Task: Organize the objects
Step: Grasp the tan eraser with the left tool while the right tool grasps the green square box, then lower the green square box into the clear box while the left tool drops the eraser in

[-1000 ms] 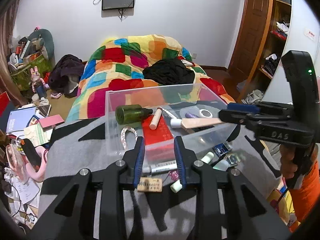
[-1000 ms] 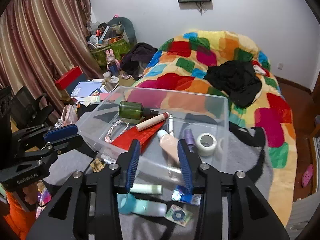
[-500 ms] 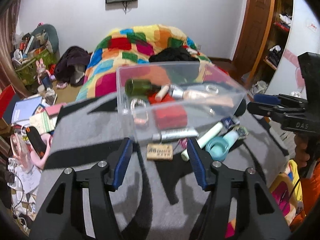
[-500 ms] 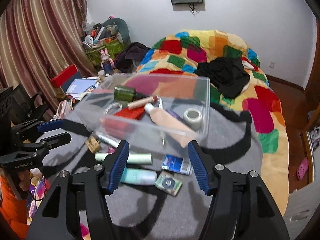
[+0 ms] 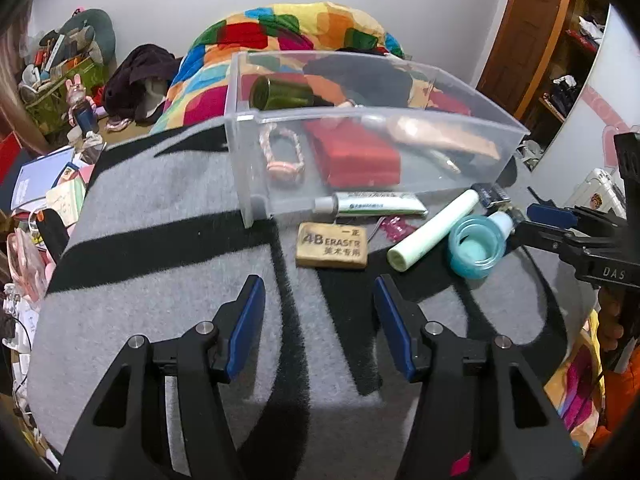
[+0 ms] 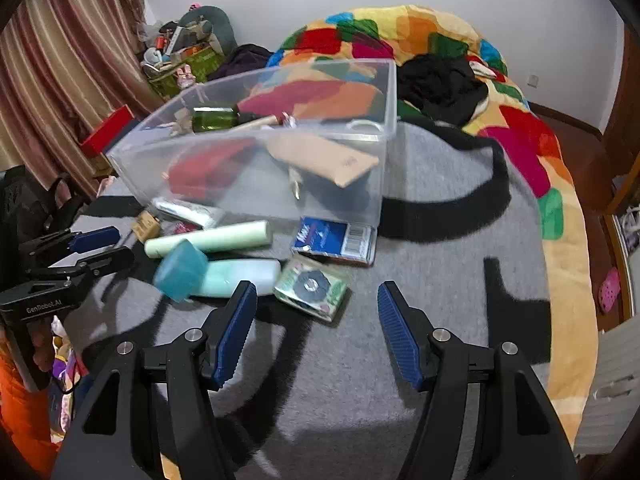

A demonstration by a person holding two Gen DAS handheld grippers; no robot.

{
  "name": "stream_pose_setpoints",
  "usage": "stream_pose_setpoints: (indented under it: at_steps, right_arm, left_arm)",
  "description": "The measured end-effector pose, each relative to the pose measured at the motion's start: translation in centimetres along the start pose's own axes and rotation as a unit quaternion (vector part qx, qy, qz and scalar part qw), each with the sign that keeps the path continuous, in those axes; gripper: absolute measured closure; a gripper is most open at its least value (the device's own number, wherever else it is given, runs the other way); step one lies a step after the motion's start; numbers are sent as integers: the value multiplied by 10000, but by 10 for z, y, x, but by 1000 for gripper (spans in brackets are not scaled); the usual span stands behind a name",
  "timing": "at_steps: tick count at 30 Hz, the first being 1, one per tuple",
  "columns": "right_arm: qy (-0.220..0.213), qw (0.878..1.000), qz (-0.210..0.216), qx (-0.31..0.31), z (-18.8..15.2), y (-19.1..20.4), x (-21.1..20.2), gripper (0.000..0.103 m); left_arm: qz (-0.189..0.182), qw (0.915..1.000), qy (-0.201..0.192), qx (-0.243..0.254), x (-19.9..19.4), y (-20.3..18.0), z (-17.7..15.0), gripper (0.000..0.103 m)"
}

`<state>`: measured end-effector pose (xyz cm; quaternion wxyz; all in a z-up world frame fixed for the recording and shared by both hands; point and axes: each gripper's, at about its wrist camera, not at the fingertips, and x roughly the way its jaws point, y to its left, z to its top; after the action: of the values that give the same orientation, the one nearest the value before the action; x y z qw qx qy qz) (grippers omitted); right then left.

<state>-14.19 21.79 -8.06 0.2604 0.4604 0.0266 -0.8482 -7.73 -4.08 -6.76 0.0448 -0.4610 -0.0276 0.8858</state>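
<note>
Bedroom, grey/black blanket (image 5: 160, 200) on bed. Clear bin (image 5: 400, 116) ahead of both, part-filled w/ sorted stuff. Loose items lie just in front of bin wall: eraser (image 5: 331, 245) straight ahead of left hand-held gripper (image 5: 320, 320), foil packet (image 6: 312, 286) ahead of right hand-held gripper (image 6: 316, 320). Both jaws apart, empty. Bare blanket near side, room to approach.

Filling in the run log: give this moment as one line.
left gripper: open, empty, above eraser | right gripper: open, empty, near green packet | clear bin: partly filled
</note>
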Motion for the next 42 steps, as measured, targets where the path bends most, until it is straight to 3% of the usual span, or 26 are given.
stream_pose_setpoints:
  at_steps: [5, 11, 12, 15, 31, 37, 42]
  right_arm:
    - [-20, 10000, -14, 81, -1, -4, 4, 44]
    - [-85, 9999, -79, 54, 0, -5, 6, 64]
    - [-94, 9999, -93, 56, 0, -6, 5, 68]
    - [-113, 9999, -25, 113, -1, -9, 4, 68]
    - [-540, 9979, 155, 309, 4, -12, -27, 69]
    - [-901, 9955, 189, 219, 20, -5, -47, 69]
    - [-1146, 9931, 218, 113, 41, 5, -55, 69]
  left_arm:
    - [12, 10000, -72, -50, 3, 0, 5, 47]
    - [29, 9999, -134, -82, 10, -3, 13, 48]
    - [36, 9998, -159, -79, 11, -3, 13, 53]
    - [-9, 9998, -196, -58, 11, -3, 14, 64]
    - [-74, 9968, -780, -171, -33, -3, 15, 64]
    - [-96, 9930, -1175, -105, -56, -9, 31, 64]
    - [-68, 9920, -1252, -106, -59, -8, 45, 64]
